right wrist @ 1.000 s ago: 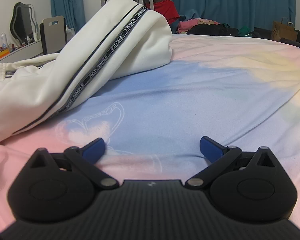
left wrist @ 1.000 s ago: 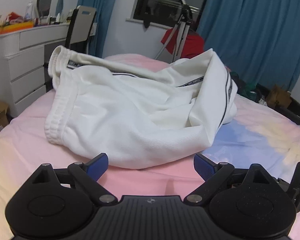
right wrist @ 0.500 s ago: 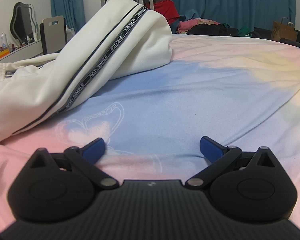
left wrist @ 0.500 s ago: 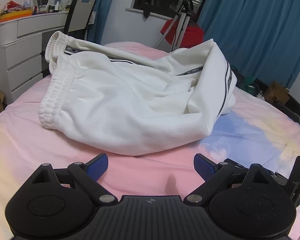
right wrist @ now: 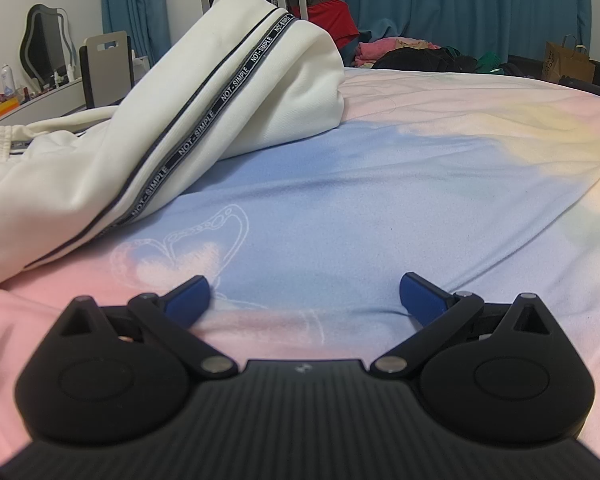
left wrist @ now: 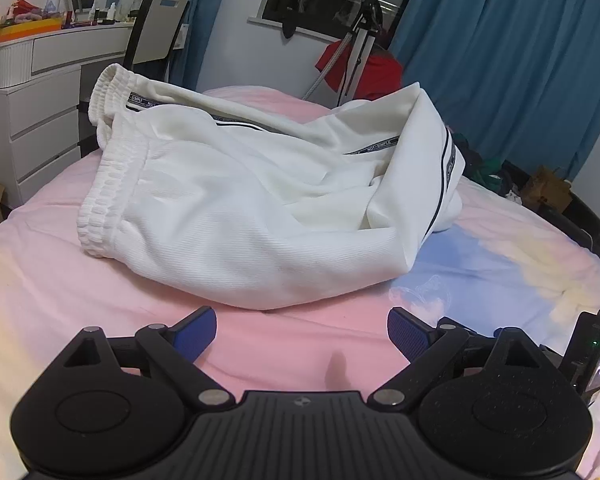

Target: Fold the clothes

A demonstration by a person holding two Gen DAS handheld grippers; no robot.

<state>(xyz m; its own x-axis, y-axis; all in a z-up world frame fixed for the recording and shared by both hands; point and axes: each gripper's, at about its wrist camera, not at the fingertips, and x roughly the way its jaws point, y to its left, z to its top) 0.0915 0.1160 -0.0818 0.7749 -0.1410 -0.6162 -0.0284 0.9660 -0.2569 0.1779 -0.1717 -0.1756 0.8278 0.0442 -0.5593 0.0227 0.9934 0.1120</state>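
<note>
White trousers [left wrist: 236,216] lie crumpled, unfolded, toward the bed's [left wrist: 40,292] left edge; left gripper [left wrist: 300,330] and right gripper [right wrist: 304,294], jaws spread and empty, hover low nearby, apparently poised for grasping.

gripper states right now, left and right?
Left gripper: open, holding nothing, short of the white shorts.
Right gripper: open, empty, over the bedsheet.

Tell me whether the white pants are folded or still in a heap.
Heap, not folded. The pants lie bunched on the bed, waistband ruffled, one striped leg humped up. Neither gripper holds them.
</note>
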